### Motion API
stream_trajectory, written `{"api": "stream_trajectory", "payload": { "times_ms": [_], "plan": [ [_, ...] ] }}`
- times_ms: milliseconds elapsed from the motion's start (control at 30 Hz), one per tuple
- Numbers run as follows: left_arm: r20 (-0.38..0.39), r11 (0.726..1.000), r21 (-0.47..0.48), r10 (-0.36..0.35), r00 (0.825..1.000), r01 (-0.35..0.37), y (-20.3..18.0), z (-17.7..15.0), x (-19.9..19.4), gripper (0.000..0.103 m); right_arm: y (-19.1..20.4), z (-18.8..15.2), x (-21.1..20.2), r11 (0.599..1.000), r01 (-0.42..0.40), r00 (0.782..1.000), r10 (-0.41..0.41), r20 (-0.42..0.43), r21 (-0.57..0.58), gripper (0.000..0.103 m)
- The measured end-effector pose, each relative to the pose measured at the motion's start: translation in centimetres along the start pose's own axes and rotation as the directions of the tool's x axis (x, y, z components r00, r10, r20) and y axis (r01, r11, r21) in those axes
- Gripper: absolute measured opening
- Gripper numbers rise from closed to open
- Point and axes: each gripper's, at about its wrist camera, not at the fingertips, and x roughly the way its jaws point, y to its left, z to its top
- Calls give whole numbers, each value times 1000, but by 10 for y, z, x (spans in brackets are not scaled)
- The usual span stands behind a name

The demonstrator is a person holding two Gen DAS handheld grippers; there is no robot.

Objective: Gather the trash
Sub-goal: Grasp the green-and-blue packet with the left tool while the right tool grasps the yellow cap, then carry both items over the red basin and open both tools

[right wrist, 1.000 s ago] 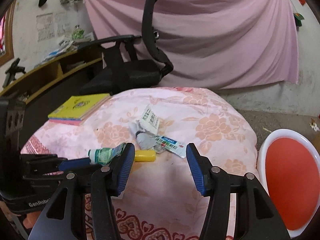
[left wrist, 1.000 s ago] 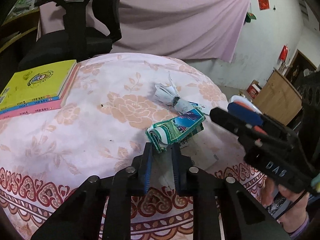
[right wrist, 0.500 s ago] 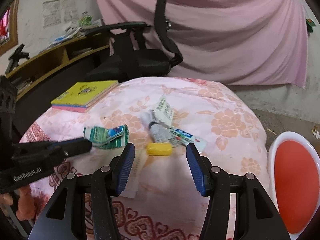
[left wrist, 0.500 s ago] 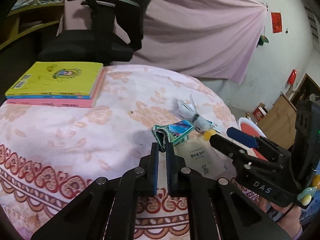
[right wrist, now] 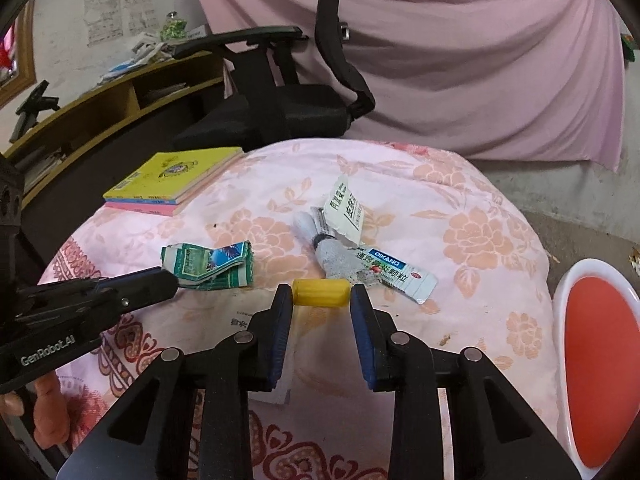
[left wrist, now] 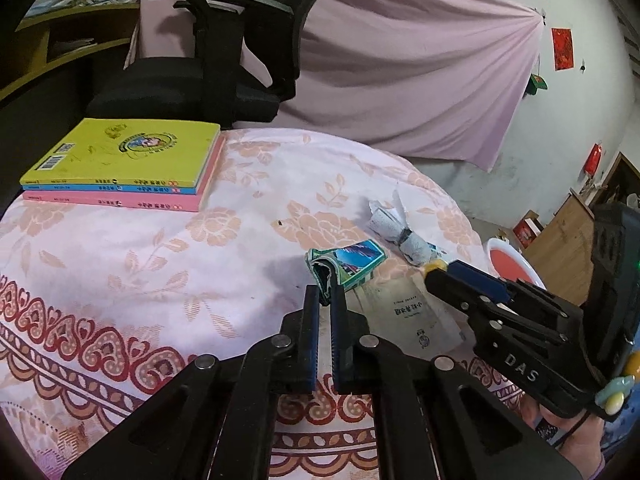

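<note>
A crumpled green wrapper (left wrist: 352, 260) lies on the pink floral tablecloth (left wrist: 120, 260), and my left gripper (left wrist: 328, 294) is shut on its near edge. In the right wrist view that left gripper (right wrist: 170, 280) reaches in from the left to the same wrapper (right wrist: 208, 264). A short yellow cylinder (right wrist: 320, 292) sits between the tips of my right gripper (right wrist: 320, 294). The jaws are closing and the pads touch both its ends. Behind it lies a grey-white bundle of torn sachets (right wrist: 332, 256) with a blue-labelled sachet (right wrist: 396, 276).
A flat white paper packet (left wrist: 412, 312) lies under both grippers. A stack of books (left wrist: 120, 164) sits at the table's far left. A black office chair (right wrist: 280, 112) stands behind the table. A red basin with a white rim (right wrist: 592, 352) is beside the table at the right.
My left gripper's jaws have shut on the green wrapper's edge and pulled it a little to the left. The right gripper's jaws have narrowed onto the yellow cylinder.
</note>
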Motion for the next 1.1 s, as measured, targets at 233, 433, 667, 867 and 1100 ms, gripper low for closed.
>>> {"api": "stream_trajectory", "payload": {
  "times_ms": [233, 433, 667, 867, 1100],
  "plan": [
    [77, 1000, -9, 8, 997, -8, -1, -4, -16, 2, 5, -6, -24, 1000, 21, 995, -21, 101, -3, 28],
    [128, 1000, 31, -3, 992, -1, -11, -9, -29, 2, 12, -10, -48, 998, 58, 973, -54, 224, -10, 28],
    [185, 999, 51, -2, 983, -8, -17, -11, -40, 2, 18, -14, -69, 995, 94, 940, -83, 330, -19, 28],
    [243, 998, 59, -12, 970, -2, -20, -14, -50, 2, 21, -18, -81, 995, 95, 915, -78, 395, -23, 28],
    [327, 996, 86, -11, 945, -18, -28, -22, -66, 2, 19, -20, -90, 998, 68, 897, -57, 439, -9, 28]
  ]
}}
